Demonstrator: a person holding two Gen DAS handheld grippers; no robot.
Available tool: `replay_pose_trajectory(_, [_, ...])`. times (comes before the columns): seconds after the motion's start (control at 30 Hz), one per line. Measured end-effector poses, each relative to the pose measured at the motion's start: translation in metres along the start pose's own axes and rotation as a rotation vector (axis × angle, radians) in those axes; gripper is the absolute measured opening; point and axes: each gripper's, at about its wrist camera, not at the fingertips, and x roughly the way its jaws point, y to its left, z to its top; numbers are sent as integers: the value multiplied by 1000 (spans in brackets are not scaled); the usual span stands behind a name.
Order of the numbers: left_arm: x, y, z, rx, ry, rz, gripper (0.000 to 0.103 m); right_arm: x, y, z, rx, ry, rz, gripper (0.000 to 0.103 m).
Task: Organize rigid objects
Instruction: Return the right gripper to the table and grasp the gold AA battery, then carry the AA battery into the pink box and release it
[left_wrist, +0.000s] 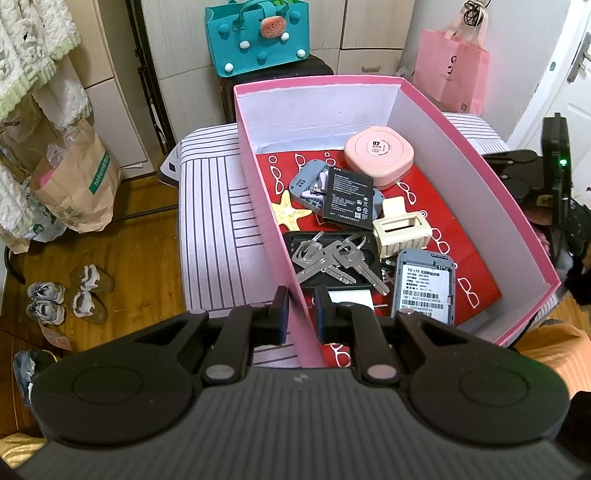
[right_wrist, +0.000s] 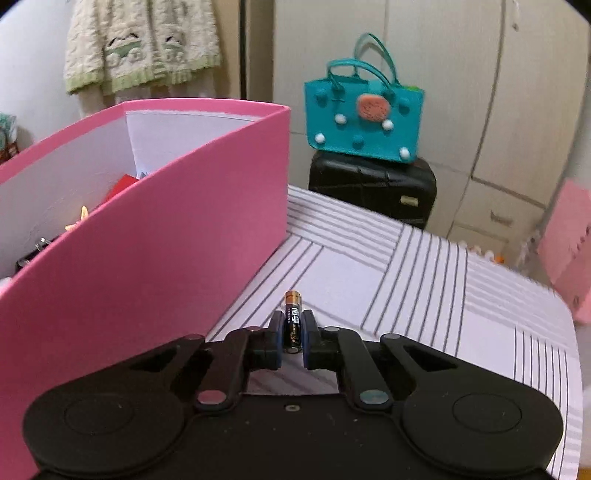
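Note:
A pink box (left_wrist: 258, 192) with white inner walls stands on a striped tabletop (left_wrist: 210, 206). Inside it lie keys (left_wrist: 332, 258) on a black tray, a flat black battery pack (left_wrist: 347, 199), a pink round case (left_wrist: 378, 155), a starfish (left_wrist: 290, 212), a cream hair claw (left_wrist: 400, 229) and a grey router (left_wrist: 424, 288). My left gripper (left_wrist: 301, 314) is shut on the box's near left wall, one finger on each side of it. To the right of the pink box (right_wrist: 166, 229), my right gripper (right_wrist: 292, 338) is shut on a small black and gold battery (right_wrist: 292, 321) just above the tabletop (right_wrist: 406, 280).
A teal felt bag (right_wrist: 364, 118) sits on a black suitcase (right_wrist: 373, 184) behind the table. A pink paper bag (left_wrist: 454, 70) hangs at the back right. On the wooden floor to the left are shoes (left_wrist: 66, 299) and a brown paper bag (left_wrist: 79, 181).

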Motion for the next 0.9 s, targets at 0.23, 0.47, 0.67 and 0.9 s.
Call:
replay_pose_trajectory(0.23, [0, 1, 0, -3, -5, -2, 13, -40, -6, -6, 82, -20, 10, 11])
replay_pose_trajectory(0.47, [-2, 0, 0, -12, -22, 0, 13, -93, -12, -2, 211, -47, 80, 11])
replay_pose_trajectory(0.67, [-2, 1, 0, -16, -27, -3, 13, -127, 6, 19, 211, -76, 200, 11])
replay_pose_trajectory(0.9, [-1, 3, -1, -22, -31, -9, 14, -122, 45, 50, 134, -25, 330, 11])
